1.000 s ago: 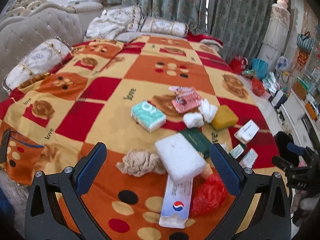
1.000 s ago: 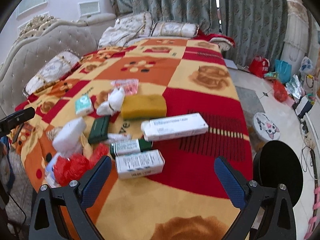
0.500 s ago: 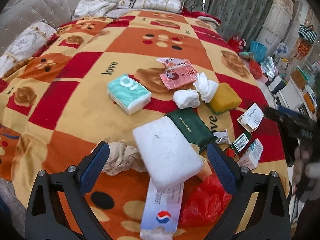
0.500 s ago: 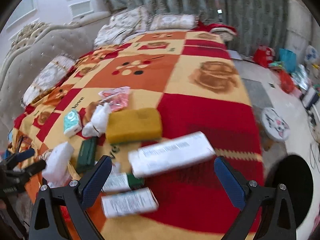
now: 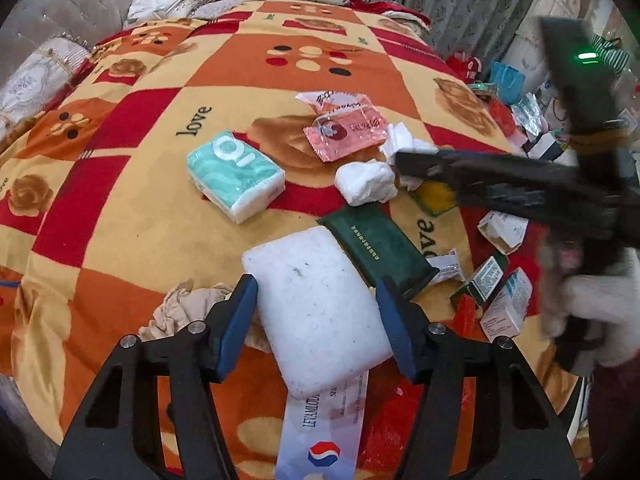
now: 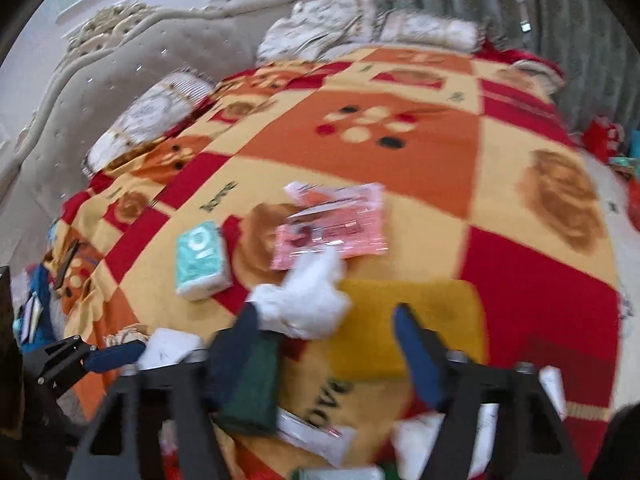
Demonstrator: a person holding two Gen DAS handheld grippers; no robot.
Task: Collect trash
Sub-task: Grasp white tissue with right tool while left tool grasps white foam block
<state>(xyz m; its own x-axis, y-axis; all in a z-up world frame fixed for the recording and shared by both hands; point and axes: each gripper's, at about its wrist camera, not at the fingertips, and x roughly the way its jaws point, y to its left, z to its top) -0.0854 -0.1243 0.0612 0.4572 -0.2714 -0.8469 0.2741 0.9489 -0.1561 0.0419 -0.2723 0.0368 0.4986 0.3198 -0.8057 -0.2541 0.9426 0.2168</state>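
both grippers dropped in | left gripper point(image 5: 316, 312) jaws just closed in, bracketing white foam block point(image 5: 316, 312), pads maybe touching | right gripper point(image 6: 324, 344) narrowed, jaws apart over crumpled tissue point(image 6: 308, 300), nothing grabbed | first pickups look close

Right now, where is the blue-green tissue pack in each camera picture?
Left wrist view: tissue pack lies left of centre, above the white foam block.
Right wrist view: tissue pack lies at middle left.
Shared landmark: the pink wrapper, to its right in both.

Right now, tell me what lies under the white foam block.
Under the white foam block: a white printed box sticks out, beige crumpled cloth beside it. The box's far end is covered.
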